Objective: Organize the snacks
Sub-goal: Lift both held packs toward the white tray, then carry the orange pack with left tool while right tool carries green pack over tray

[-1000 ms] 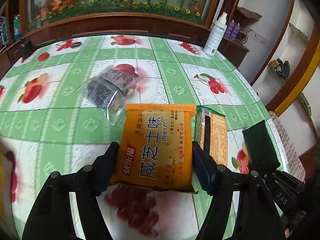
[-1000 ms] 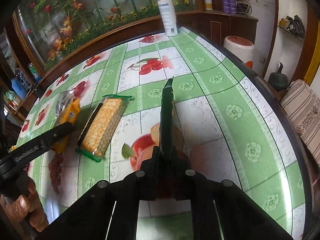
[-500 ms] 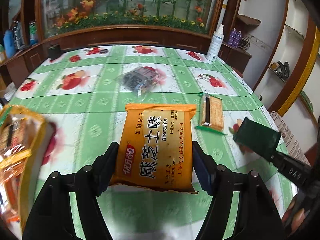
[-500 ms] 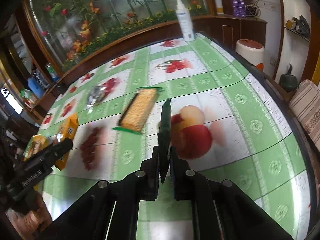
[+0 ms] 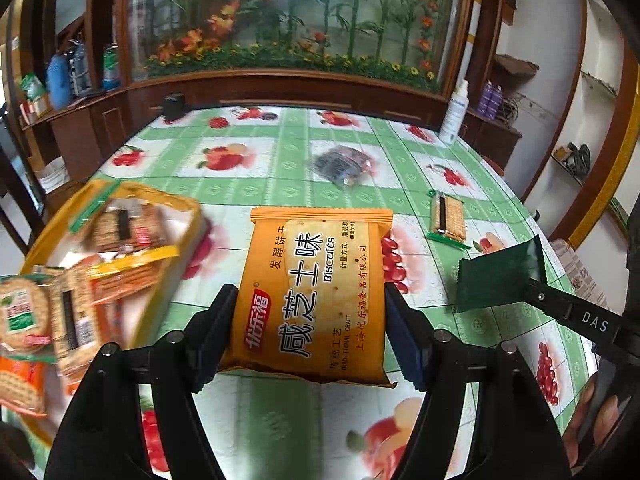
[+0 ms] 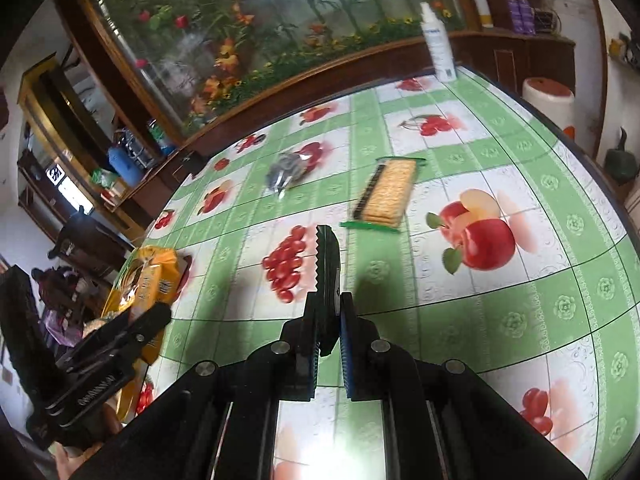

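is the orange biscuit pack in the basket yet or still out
Out. The left gripper holds the biscuit pack above the table, right of the yellow basket, which already holds other snacks.

Fruit-print table (image 6: 520,320): cracker pack (image 6: 386,196), dark packet (image 6: 288,174), basket (image 5: 188,216).

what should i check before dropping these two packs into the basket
1. Left tool shut on the orange pack, fingers on both side edges: ok.
2. Right tool shut on the green pack, pinched by one end: ok.
3. Basket within view, to the left of the orange pack: ok.
4. Room in the basket: it already holds several packs; free space cannot tell.
5. The two held packs apart from each other in the left view: ok.
6. Snacks left on the table, cracker pack and dark pack: not ok, both outside the basket.
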{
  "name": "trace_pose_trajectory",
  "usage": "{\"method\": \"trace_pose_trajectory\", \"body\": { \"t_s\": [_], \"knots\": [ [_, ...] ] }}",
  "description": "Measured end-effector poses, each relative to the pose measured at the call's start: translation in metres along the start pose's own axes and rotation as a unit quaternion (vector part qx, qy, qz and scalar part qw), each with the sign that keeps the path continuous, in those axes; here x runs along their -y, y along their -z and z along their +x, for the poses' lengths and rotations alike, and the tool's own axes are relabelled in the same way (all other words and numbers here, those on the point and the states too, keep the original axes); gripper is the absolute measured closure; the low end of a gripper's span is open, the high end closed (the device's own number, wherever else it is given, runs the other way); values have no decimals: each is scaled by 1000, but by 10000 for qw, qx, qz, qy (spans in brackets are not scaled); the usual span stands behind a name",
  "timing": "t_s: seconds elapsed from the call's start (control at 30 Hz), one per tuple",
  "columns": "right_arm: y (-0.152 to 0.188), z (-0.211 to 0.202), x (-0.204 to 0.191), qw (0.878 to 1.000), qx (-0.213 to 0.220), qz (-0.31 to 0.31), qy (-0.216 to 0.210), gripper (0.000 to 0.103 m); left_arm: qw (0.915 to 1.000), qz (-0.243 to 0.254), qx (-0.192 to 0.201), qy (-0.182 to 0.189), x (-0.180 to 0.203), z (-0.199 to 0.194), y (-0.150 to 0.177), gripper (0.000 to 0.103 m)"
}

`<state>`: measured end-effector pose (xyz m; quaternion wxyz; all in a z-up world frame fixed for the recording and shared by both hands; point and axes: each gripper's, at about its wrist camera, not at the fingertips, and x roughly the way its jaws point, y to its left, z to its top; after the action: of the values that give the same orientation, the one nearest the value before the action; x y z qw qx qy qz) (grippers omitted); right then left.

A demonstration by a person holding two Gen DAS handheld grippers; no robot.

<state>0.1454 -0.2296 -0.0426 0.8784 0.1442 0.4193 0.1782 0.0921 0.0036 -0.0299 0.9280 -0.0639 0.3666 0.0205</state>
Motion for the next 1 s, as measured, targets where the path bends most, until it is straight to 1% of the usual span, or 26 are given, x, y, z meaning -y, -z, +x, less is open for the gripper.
{"method": "trace_pose_trajectory", "body": {
  "t_s": [0.2,0.47,0.67,1.0],
  "knots": [
    [3,-1,-36,9995,28,-253,-176,94,9993,-142,236,-242,-28,-26,1,33],
    [5,14,-90,9967,-77,-613,-520,94,9959,-442,446,-654,-78,-50,1,32],
    [10,27,-145,9915,-154,-1020,-797,94,9913,-743,549,-935,-118,-62,5,32],
    [19,47,-220,9800,-296,-1505,-1268,94,9831,-1126,643,-1291,-172,-79,18,32]
  ]
}}
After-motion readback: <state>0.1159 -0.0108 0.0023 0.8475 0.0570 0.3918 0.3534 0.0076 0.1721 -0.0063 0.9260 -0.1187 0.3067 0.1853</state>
